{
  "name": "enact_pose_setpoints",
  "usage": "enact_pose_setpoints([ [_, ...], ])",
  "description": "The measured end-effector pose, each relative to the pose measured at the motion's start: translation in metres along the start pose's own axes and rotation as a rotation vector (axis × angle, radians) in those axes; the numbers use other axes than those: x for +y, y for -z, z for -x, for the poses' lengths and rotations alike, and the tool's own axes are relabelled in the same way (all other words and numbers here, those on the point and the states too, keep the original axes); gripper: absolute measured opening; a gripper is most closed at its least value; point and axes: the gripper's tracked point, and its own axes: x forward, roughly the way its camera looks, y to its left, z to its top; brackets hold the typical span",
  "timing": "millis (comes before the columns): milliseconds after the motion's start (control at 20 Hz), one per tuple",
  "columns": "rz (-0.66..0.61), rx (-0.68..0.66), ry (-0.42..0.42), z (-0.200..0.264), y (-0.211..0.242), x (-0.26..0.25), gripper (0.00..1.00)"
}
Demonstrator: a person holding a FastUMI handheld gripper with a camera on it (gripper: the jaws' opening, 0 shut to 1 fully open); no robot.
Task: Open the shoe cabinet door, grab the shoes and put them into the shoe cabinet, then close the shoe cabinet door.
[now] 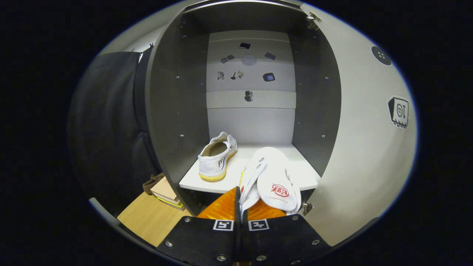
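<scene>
The shoe cabinet (177, 111) stands straight ahead, and its door (366, 147) hangs open on the right side. On the shelf (303, 173) inside, one shoe (217, 157) sits at the left, heel toward us and toe toward the back wall. Just ahead of the tongs (240, 205), a second shoe (271, 183) is pinched at its edge between the closed fingers (221, 207), lying over the front lip of that shelf, right of the first shoe. Down to the left, outside the cabinet, a small stack of flat things (164, 192) rests on the floor (147, 218).
</scene>
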Motion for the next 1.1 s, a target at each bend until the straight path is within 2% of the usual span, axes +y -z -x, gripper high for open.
enact_pose_setpoints([
  [300, 0.02, 0.01, 0.025, -0.065, -0.019, -0.027, 0.0],
  [700, 0.048, 0.088, 0.017, -0.143, -0.037, -0.037, 0.0],
  [950, 0.062, 0.139, 0.004, -0.178, -0.039, -0.038, 0.0],
  [1100, 0.035, 0.193, 0.035, -0.188, -0.028, -0.039, 0.0],
])
